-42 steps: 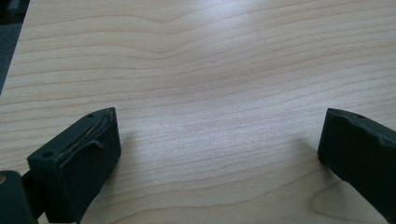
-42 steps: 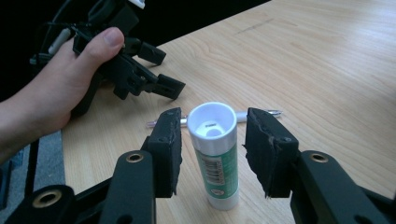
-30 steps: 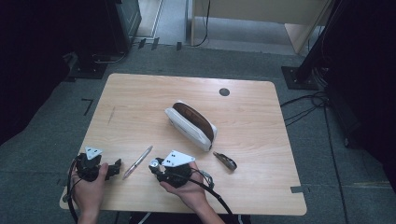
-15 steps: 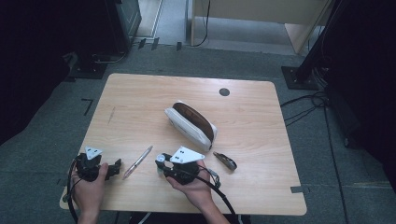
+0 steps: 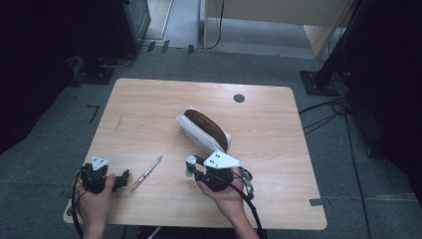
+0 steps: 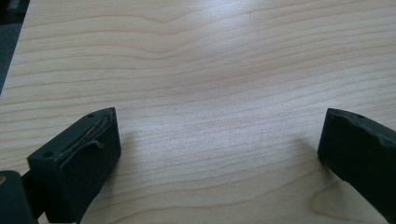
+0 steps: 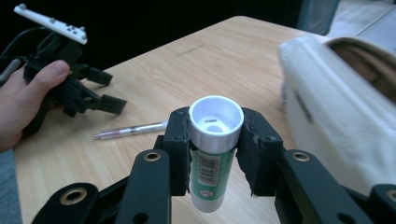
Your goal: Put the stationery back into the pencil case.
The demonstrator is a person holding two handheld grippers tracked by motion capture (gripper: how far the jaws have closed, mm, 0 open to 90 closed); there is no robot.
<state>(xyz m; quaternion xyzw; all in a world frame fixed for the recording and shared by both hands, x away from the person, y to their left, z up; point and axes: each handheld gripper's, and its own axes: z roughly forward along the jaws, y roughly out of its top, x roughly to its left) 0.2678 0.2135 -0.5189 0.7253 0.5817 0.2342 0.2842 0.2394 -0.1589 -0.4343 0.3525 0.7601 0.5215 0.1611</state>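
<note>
The right gripper (image 7: pixel 215 156) clamps a glue stick (image 7: pixel 213 154) between its two pads, the white cap end up toward the camera and the green-labelled body hanging below. In the high view this right gripper (image 5: pixel 191 167) sits at about five o'clock on the table (image 5: pixel 149 114), lifted off the wood, with the glue stick (image 5: pixel 190 167) at its tip pointing to nine o'clock.

Just past it, at one o'clock from the gripper, lies a white pouch (image 5: pixel 199 132), its brown-lined mouth open toward the upper right. In the right gripper view the pouch (image 7: pixel 336 107) rises at two o'clock, close beside the jaws.

A pen (image 5: pixel 147 173) lies on the wood between the two hands, slanted, at about seven o'clock on the table.

The left gripper (image 5: pixel 117 180) rests at eight o'clock near the front edge, held in the left hand (image 5: pixel 94 199). Its jaws stand wide apart in the left gripper view, with bare table (image 6: pixel 210 84) between them.
</note>
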